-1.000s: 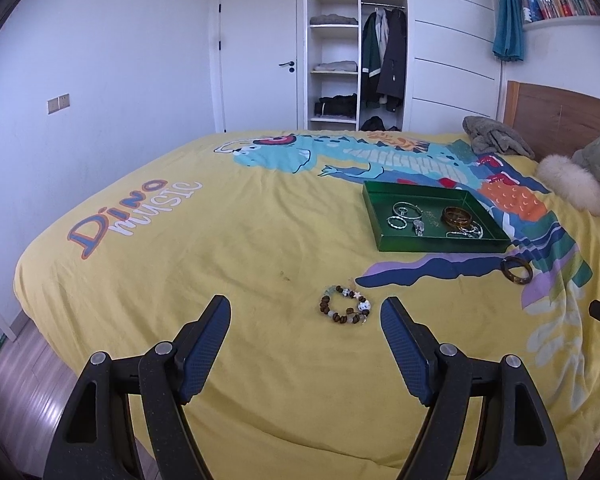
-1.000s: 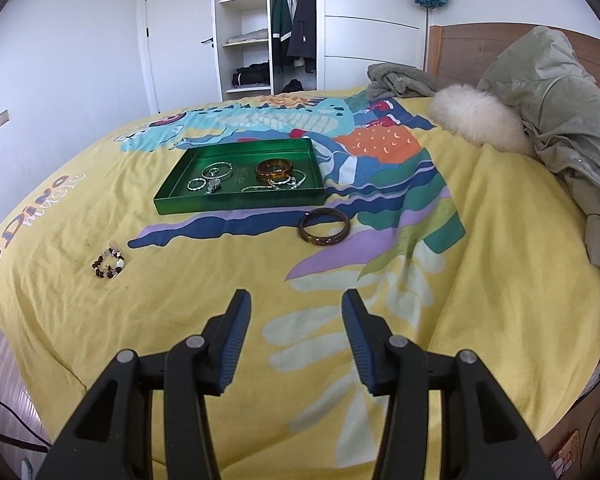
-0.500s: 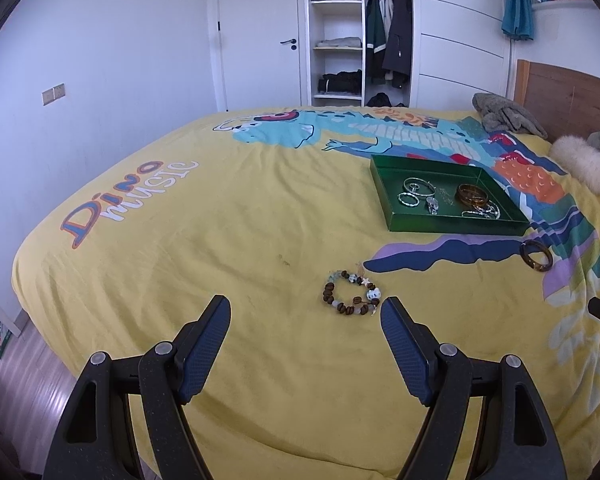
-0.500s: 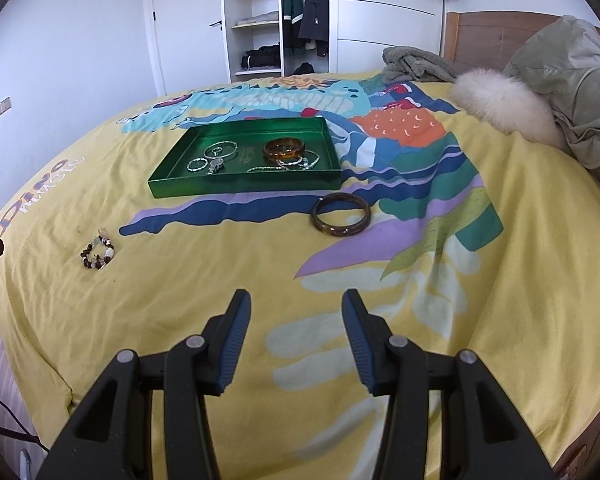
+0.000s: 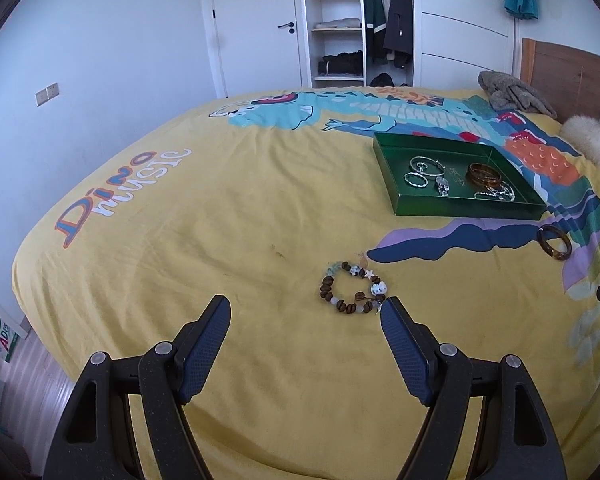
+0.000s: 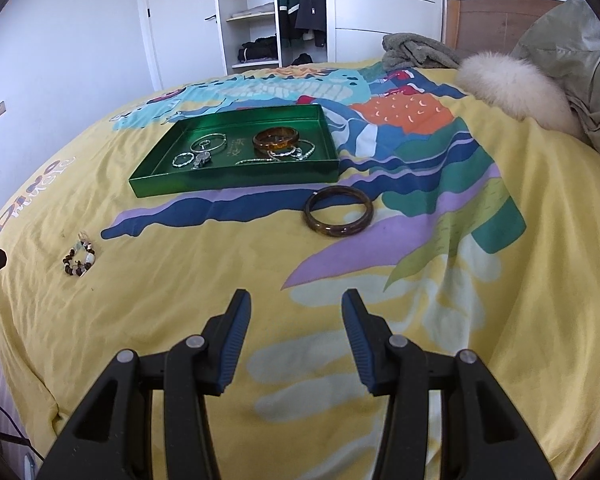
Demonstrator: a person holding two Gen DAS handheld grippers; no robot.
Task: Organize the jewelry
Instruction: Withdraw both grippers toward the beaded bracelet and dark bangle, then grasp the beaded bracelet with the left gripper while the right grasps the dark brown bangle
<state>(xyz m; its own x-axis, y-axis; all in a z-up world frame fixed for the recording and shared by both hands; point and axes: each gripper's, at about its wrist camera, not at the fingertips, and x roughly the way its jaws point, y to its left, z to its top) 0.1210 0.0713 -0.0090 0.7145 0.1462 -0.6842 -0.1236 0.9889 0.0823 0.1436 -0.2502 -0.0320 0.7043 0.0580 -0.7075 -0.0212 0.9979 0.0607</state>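
Two loose bracelets lie on the bed outside the green tray (image 6: 236, 184); both tongs gape, gripping nothing.

The beaded bracelet (image 5: 354, 290), well left of the tray just ahead of the left tongs (image 5: 305, 322), looks light and floppy: pinch across its strand. The brown bangle (image 6: 337, 211), just before the tray's near right corner, beyond the right tongs (image 6: 296, 314), looks rigid, slick, perhaps brittle: clamp one side of its rim.

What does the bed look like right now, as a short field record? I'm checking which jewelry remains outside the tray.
tray: green tray on the yellow bedspread
in tray: amber bangle, silver rings and chains
outside tray: beaded bracelet, dark bangle
left gripper: open, empty, near the beaded bracelet
right gripper: open, empty, short of the dark bangle
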